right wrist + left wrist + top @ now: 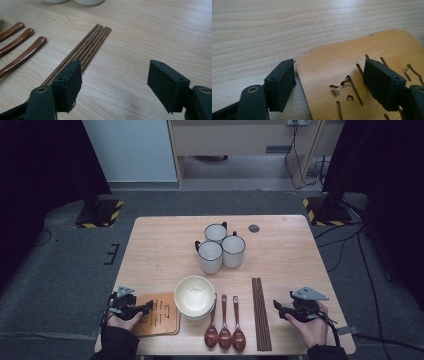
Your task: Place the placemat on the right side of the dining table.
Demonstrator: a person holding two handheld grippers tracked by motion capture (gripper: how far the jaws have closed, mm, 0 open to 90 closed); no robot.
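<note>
My left gripper [149,307] sits at the lower left of the high view with its jaws open around the near corner of the mat [161,314], one pad on the bare table [165,245] and the other over the mat's cut-out pattern; neither pad presses on it yet, so I judge the pick-up as only begun. My right gripper [275,304] rests at the lower right, jaws wide and holding nothing, just right of the chopsticks [261,312]. Everything else looks untouched: bowls [194,296] stacked beside the mat, three spoons [224,325] in a row, three mugs [220,247] clustered above centre. Gripping, lifting and placing the mat are all left to do. The left gripper view shows what the high view cannot: the mat [352,75] edge running between my pads and the slots cut through the wood. The right gripper view shows the chopsticks [85,53] as several thin sticks lying tight together, with spoon [17,53] handles at the left edge.
</note>
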